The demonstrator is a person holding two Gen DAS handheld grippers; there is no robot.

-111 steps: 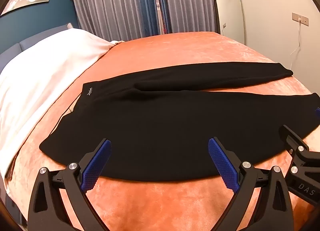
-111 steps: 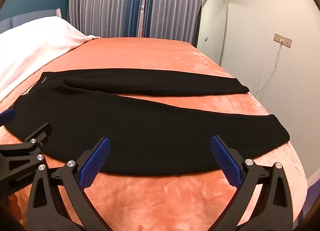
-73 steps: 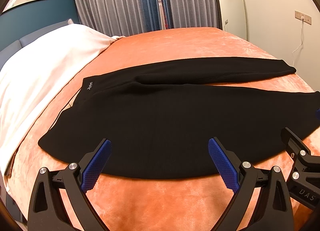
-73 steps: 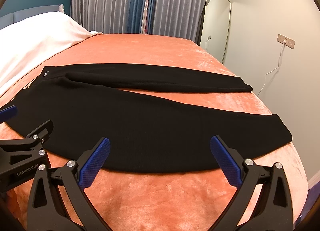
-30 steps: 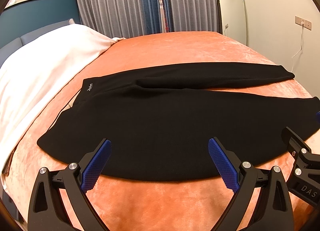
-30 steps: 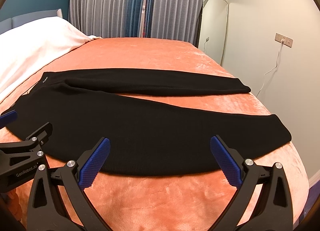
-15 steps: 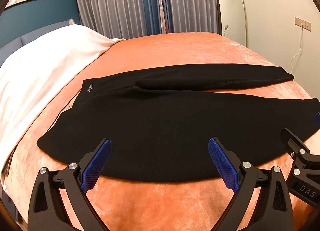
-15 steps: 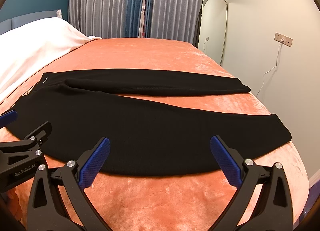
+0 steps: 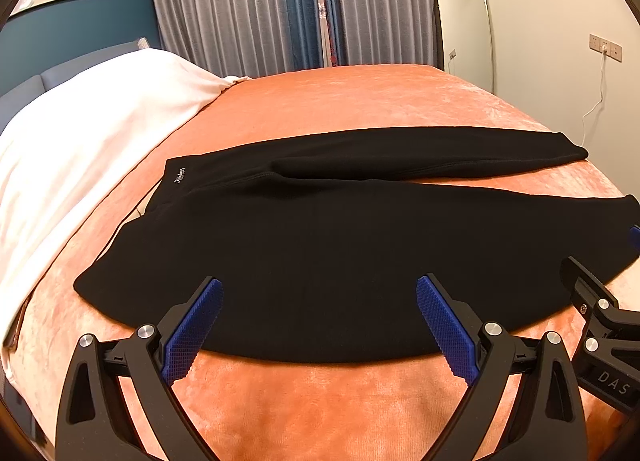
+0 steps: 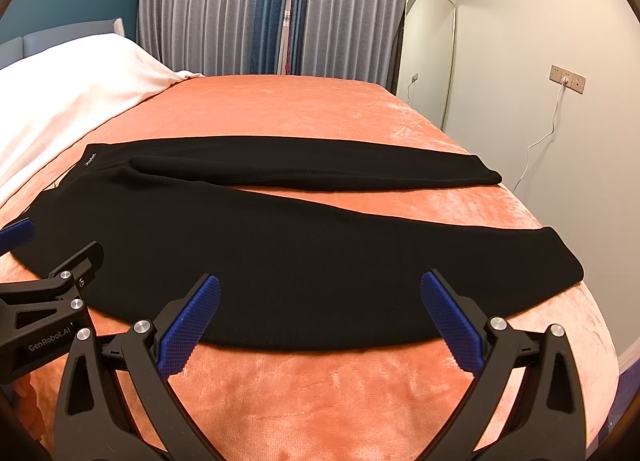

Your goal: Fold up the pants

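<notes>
Black pants [image 9: 320, 237] [image 10: 304, 245] lie flat on the orange bedspread, waistband to the left with a small white label [image 9: 181, 175], both legs stretched to the right and spread apart. My left gripper [image 9: 318, 325] hovers open over the near edge of the closer leg, nothing between its blue pads. My right gripper [image 10: 320, 325] is likewise open above the near hem edge further right. In each view the other gripper's black frame shows at the side.
The orange bedspread [image 9: 360, 101] covers the bed; a white blanket [image 9: 80, 133] lies on its left side. Grey and blue curtains [image 10: 248, 9] hang behind. A tall mirror [image 10: 428, 53] leans on the right wall beside an outlet with a white cable [image 10: 552, 117].
Both grippers drifted slightly over the near edge of the pants, staying open. The pants lie as before.
</notes>
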